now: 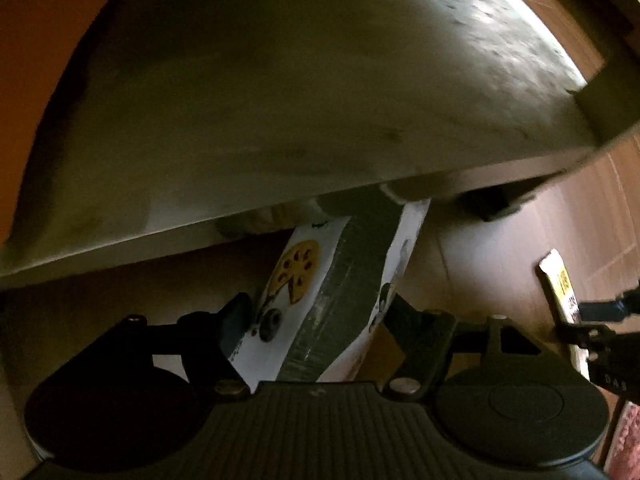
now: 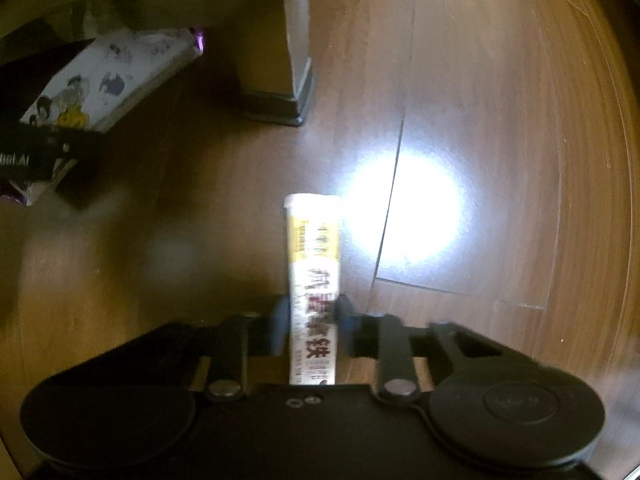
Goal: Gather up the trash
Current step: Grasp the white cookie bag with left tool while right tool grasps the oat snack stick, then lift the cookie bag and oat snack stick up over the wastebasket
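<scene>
Right gripper (image 2: 312,330) points down at the wood floor (image 2: 500,140), jaws closed onto a white-and-yellow tube (image 2: 314,276) with red print; the tube lies on the floor and runs toward 12 o'clock. Table leg (image 2: 294,60) stands beyond it at 12, illustrated box (image 2: 104,80) at 10. Left gripper (image 1: 320,320) sits partly open, fingers either side of a white carton (image 1: 320,280) with a pizza graphic; pad contact unclear. Grey worktop (image 1: 280,100) overhangs above.
</scene>
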